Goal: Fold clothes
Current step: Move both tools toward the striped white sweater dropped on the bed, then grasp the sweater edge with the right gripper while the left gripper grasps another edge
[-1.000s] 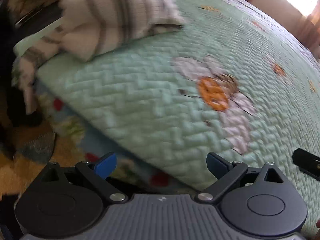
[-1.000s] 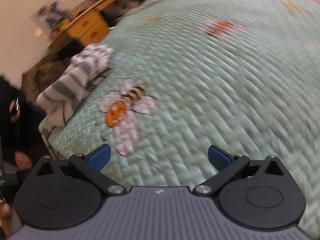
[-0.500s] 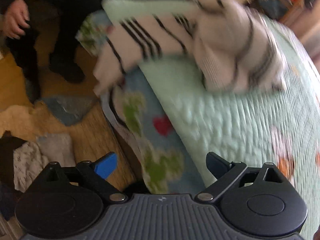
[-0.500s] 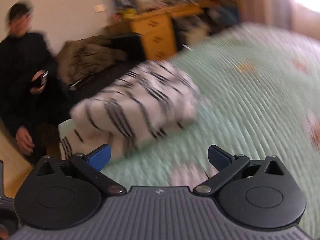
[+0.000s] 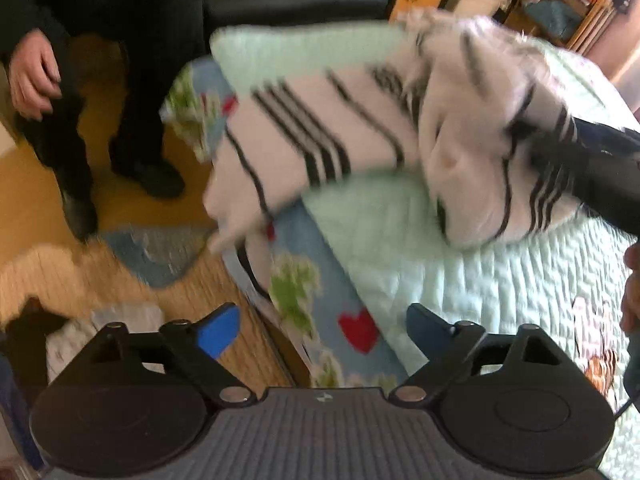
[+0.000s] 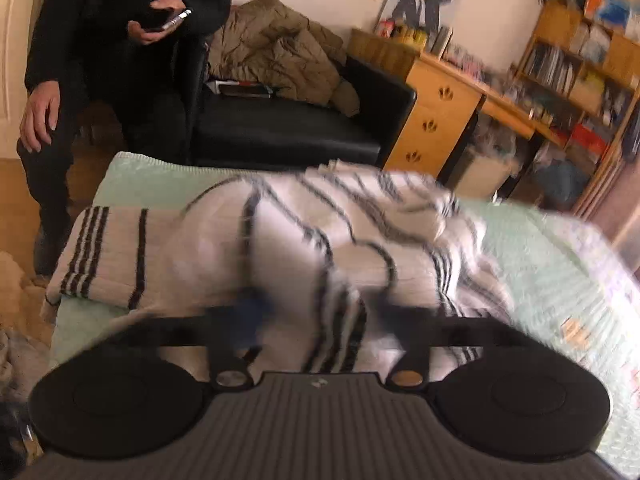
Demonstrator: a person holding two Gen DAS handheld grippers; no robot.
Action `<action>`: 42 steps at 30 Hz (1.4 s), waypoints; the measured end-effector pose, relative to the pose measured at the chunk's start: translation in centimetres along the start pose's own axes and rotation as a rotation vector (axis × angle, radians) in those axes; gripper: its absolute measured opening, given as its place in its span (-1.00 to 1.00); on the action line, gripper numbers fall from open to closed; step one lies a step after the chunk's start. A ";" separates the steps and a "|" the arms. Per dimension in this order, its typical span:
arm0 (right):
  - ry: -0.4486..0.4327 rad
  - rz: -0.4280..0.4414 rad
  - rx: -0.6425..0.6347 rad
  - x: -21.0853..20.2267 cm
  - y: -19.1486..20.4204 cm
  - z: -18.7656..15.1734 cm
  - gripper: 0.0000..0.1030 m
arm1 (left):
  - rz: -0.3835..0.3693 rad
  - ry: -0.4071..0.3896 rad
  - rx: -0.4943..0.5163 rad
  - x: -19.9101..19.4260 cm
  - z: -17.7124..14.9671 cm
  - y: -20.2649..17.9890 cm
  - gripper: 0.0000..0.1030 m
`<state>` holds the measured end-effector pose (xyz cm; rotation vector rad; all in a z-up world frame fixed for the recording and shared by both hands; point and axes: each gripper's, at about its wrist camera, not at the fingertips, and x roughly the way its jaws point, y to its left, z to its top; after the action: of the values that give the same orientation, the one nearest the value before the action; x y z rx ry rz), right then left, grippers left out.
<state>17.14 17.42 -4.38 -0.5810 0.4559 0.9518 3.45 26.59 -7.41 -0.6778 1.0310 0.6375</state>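
Note:
A white sweater with black stripes (image 5: pixel 360 128) lies bunched at the corner of the mint quilted bedspread (image 5: pixel 480 280), one sleeve hanging over the edge. In the right wrist view the sweater (image 6: pixel 300 240) fills the middle, and my right gripper (image 6: pixel 316 320) is blurred, its jaws closing with a fold of striped fabric pinched between them. From the left wrist view the right gripper (image 5: pixel 536 136) digs into the sweater's right side. My left gripper (image 5: pixel 320 324) hovers over the bed's edge below the sweater. Its jaws are wide and closing slightly, with nothing between them.
A person in dark clothes (image 6: pixel 120 20) sits beyond the bed corner, phone in hand. A black armchair (image 6: pixel 300 120) with a brown coat, wooden drawers (image 6: pixel 436 120) and shelves stand behind. On the wooden floor lie a rug (image 5: pixel 160 248) and loose clothes (image 5: pixel 120 320). A patterned sheet (image 5: pixel 304 280) hangs below the quilt.
Both views swung from the open quilt toward the bed corner. The right gripper reached the sweater and closed into its fabric. The left gripper moved to the bed's edge, still wide.

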 end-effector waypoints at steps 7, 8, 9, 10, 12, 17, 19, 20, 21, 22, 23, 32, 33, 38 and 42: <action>-0.196 -0.150 0.246 -6.9 -5.4 -1.3 -0.90 | -0.012 -0.038 0.033 -0.4 -1.4 -1.5 0.76; -0.218 -0.165 0.263 -8.4 -6.2 -1.5 -0.90 | -0.007 -0.045 0.040 -0.6 -1.7 -1.8 0.77; -0.228 -0.173 0.264 -9.7 -6.7 -1.8 -0.90 | -0.003 -0.053 0.054 -0.8 -1.7 -2.3 0.78; -0.231 -0.176 0.268 -10.8 -7.2 -2.1 -0.90 | 0.004 -0.058 0.071 -1.0 -1.8 -2.8 0.81; -0.206 -0.155 0.289 -12.0 -7.7 -3.1 -0.90 | 0.014 -0.056 0.101 -1.4 -1.5 -3.4 0.88; -0.146 -0.098 0.346 -13.4 -7.2 -5.3 -0.90 | -0.012 -0.057 0.145 -2.7 -0.8 -4.9 0.94; -0.132 -0.066 0.364 -13.0 -6.4 -5.6 -0.91 | -0.022 -0.063 0.156 -3.4 -0.4 -5.4 0.94; -0.132 -0.040 0.379 -12.9 -6.0 -5.6 -0.91 | -0.023 -0.074 0.165 -3.9 -0.2 -5.6 0.94; -0.135 -0.020 0.399 -13.1 -5.9 -5.6 -0.91 | -0.012 -0.093 0.179 -4.5 0.0 -5.8 0.95; -0.149 -0.013 0.430 -14.0 -6.3 -6.0 -0.91 | 0.003 -0.107 0.195 -4.8 0.2 -6.0 0.98; -0.162 -0.007 0.461 -14.9 -6.8 -6.3 -0.91 | 0.018 -0.119 0.211 -5.1 0.4 -6.2 0.98; -0.076 -0.204 0.482 -22.5 -10.4 -11.1 -0.90 | 0.061 -0.143 0.519 -5.9 -1.1 -13.1 0.98; -0.032 -0.206 0.485 -22.7 -10.8 -11.8 -0.90 | 0.051 -0.126 0.547 -5.8 -1.3 -14.0 0.98; 0.141 -0.149 0.574 -22.5 -11.5 -12.6 -0.66 | 0.038 -0.151 0.635 -6.4 -2.5 -16.1 0.93; 0.098 -0.132 0.560 -23.9 -10.2 -9.9 0.65 | 0.070 -0.213 0.665 -6.8 -2.1 -15.9 0.93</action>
<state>12.64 -8.35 4.96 -0.1455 0.7307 0.6305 11.71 13.89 1.23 0.0082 0.9900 0.3773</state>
